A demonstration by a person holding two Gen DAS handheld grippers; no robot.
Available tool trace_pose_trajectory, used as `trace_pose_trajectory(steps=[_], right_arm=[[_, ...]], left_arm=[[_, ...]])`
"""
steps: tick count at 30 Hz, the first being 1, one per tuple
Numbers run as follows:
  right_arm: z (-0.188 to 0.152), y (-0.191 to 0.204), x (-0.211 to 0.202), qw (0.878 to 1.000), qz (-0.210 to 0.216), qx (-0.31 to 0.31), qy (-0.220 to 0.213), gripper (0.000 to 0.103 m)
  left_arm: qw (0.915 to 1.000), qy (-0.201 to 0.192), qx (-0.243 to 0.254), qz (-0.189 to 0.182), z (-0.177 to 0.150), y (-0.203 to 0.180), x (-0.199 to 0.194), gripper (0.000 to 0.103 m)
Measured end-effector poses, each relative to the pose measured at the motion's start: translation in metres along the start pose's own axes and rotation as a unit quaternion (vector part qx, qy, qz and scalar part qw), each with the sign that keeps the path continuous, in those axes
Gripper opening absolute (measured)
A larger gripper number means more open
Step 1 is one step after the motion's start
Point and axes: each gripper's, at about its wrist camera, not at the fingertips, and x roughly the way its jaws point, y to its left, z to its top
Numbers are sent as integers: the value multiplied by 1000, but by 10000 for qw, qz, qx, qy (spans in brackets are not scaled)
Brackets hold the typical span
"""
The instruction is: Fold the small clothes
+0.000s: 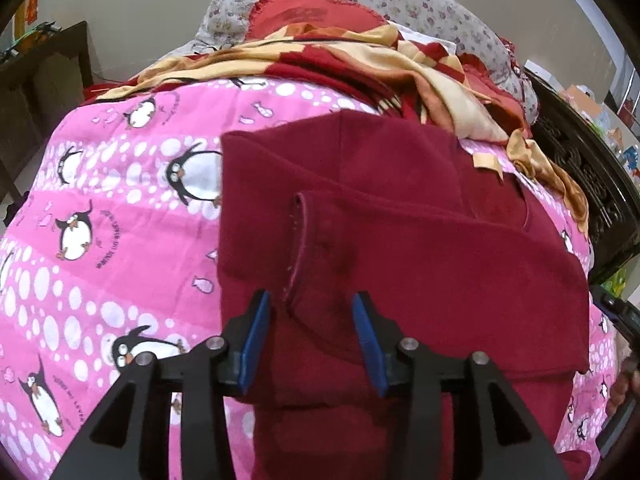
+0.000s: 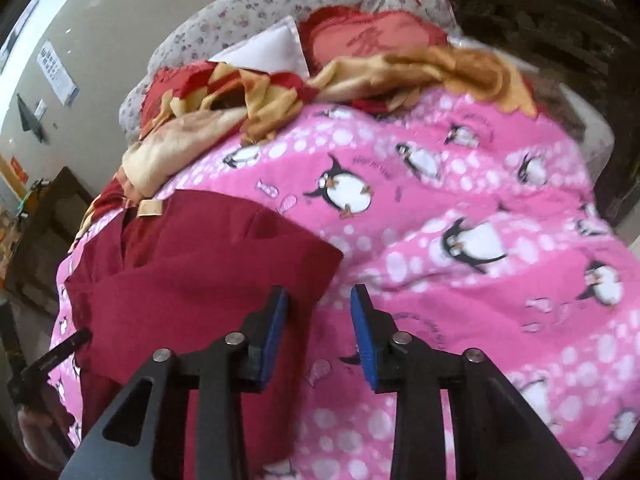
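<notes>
The dark red top point(image 1: 400, 216) lies flat on the pink penguin blanket point(image 1: 120, 200). It sits right under and ahead of the left gripper point(image 1: 312, 312). It is partly folded, with one sleeve laid across the body.

Things could go wrong from here. The sleeve cuff point(image 1: 298, 248) lies loose just ahead of the left gripper, between its two blue pads point(image 1: 256, 336). If the gripper bumps the cuff, the sleeve could slide and the fold would come undone. The blanket is soft and puffy, so a grab could also pinch the blanket along with the top. Then both would lift together. The messy red and yellow cloth point(image 1: 400, 56) lies far ahead of the gripper, just past the top's far edge. A big pull could drag the top into it.

The left gripper points down at a slant over the top. Its jaws stand apart and hold nothing.

The right gripper point(image 2: 320, 312) also points down at a slant. It sits at the edge of the top, so the red cloth is to its left and the pink blanket is to its right. Its left pad is over the cloth edge. Its jaws are apart too, and nothing is pinched between them.
</notes>
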Motion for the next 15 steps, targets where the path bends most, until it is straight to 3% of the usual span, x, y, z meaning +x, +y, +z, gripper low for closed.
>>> trace_pose_trajectory(steps=[5, 11, 15], right_arm=[[-12, 38, -30, 9966, 359, -742, -45, 44], [-34, 69, -21, 9900, 542, -1282, 235, 44], [-49, 69, -5, 9874, 309, -1479, 467, 44]], left_arm=[[9996, -285, -15, 57, -1, -3, -19, 64], [9991, -310, 278, 123, -4, -20, -20, 67], [9992, -113, 329, 182, -9, -22, -6, 67]])
